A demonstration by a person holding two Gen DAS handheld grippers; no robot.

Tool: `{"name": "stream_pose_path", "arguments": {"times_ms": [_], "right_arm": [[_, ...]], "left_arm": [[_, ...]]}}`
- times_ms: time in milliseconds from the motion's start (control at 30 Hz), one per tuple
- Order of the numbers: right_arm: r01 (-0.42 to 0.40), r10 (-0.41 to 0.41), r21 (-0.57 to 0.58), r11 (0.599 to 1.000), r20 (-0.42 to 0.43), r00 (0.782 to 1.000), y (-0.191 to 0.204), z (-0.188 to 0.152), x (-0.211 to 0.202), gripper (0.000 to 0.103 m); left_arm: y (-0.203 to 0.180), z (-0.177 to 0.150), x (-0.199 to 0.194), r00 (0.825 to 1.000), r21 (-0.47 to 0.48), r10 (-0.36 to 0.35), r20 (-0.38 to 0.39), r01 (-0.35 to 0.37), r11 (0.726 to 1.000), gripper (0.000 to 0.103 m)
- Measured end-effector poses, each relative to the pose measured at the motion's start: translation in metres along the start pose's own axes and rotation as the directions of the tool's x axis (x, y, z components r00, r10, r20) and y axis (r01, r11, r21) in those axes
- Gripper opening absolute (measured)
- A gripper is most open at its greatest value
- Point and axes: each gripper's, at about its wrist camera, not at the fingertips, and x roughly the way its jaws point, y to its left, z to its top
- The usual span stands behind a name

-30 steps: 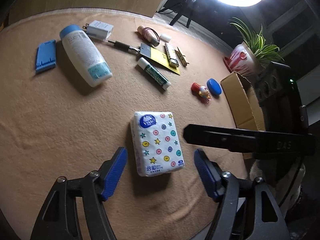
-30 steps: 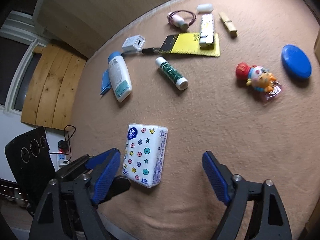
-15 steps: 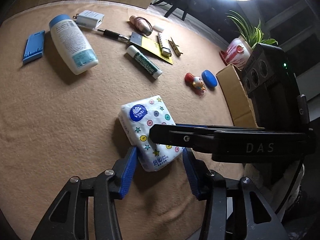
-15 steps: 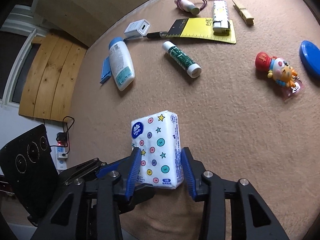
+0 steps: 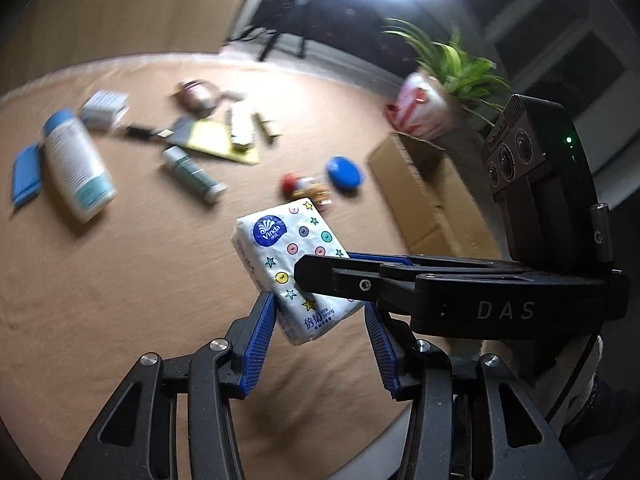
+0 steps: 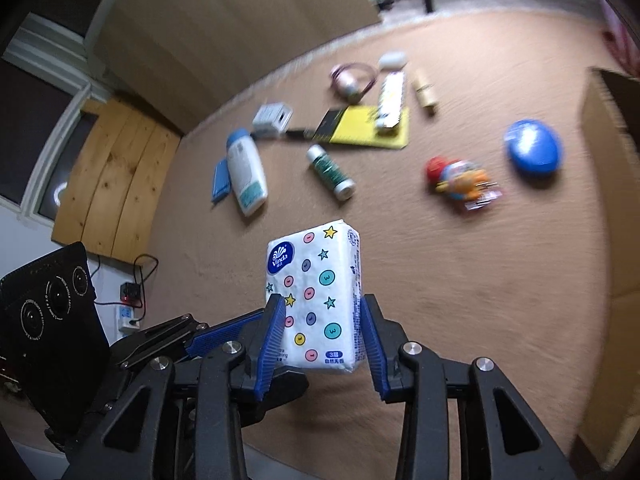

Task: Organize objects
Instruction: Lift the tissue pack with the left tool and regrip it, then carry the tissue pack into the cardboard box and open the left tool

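Note:
A white tissue pack (image 5: 294,264) with coloured dots and stars is held up off the tan cloth. My left gripper (image 5: 318,330) and my right gripper (image 6: 322,330) are both shut on its near end, crossing each other; the pack also shows in the right wrist view (image 6: 314,296). The right gripper's black body (image 5: 460,292) lies across the left wrist view. A cardboard box (image 5: 424,196) stands open at the right of the cloth, its wall (image 6: 608,208) at the right edge of the right wrist view.
On the cloth lie a white bottle (image 5: 76,170), a blue clip (image 5: 26,174), a glue stick (image 5: 192,174), a yellow ruler (image 6: 368,126), a charger (image 6: 272,116), a toy figure (image 6: 460,184) and a blue oval case (image 6: 532,148). A potted plant (image 5: 432,92) stands behind the box.
Both grippers closed on the tissue pack and lifted it off the cloth. The view has swung up toward the box and plant.

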Motion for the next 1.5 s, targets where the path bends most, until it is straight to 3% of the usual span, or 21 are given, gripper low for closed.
{"name": "stream_pose_path", "arguments": {"times_ms": [333, 733, 967, 1033, 1100, 1167, 1500], "right_arm": [[0.111, -0.123, 0.086, 0.99, 0.155, 0.98, -0.053, -0.022, -0.088, 0.035], [0.187, -0.235, 0.223, 0.957, 0.214, 0.948, -0.125, -0.053, -0.143, 0.035], [0.218, -0.267, 0.23, 0.949, 0.212, 0.94, -0.139, -0.054, -0.145, 0.035], [0.268, -0.313, 0.213, 0.94, 0.22, 0.924, -0.137, -0.054, -0.146, 0.035], [0.308, -0.352, 0.209, 0.928, 0.225, 0.909, -0.137, -0.055, -0.147, 0.054], [0.321, -0.367, 0.21, 0.923, 0.236, 0.9, -0.137, -0.054, -0.147, 0.062], [0.324, -0.364, 0.191, 0.927, 0.239, 0.9, -0.126, -0.048, -0.14, 0.062]], "left_arm": [[-0.095, 0.02, 0.032, 0.994, 0.157, -0.102, -0.028, 0.105, 0.982, 0.049], [-0.191, 0.027, 0.092, 0.974, 0.273, -0.184, -0.129, 0.213, 0.938, 0.049], [-0.204, 0.026, 0.116, 0.972, 0.289, -0.177, -0.156, 0.216, 0.933, 0.049], [-0.206, 0.028, 0.121, 0.977, 0.298, -0.144, -0.158, 0.186, 0.936, 0.053], [-0.203, 0.03, 0.122, 0.985, 0.299, -0.091, -0.144, 0.131, 0.945, 0.071], [-0.199, 0.031, 0.121, 0.989, 0.297, -0.074, -0.13, 0.11, 0.949, 0.071], [-0.175, 0.035, 0.105, 0.993, 0.264, -0.051, -0.103, 0.077, 0.961, 0.071]]}}
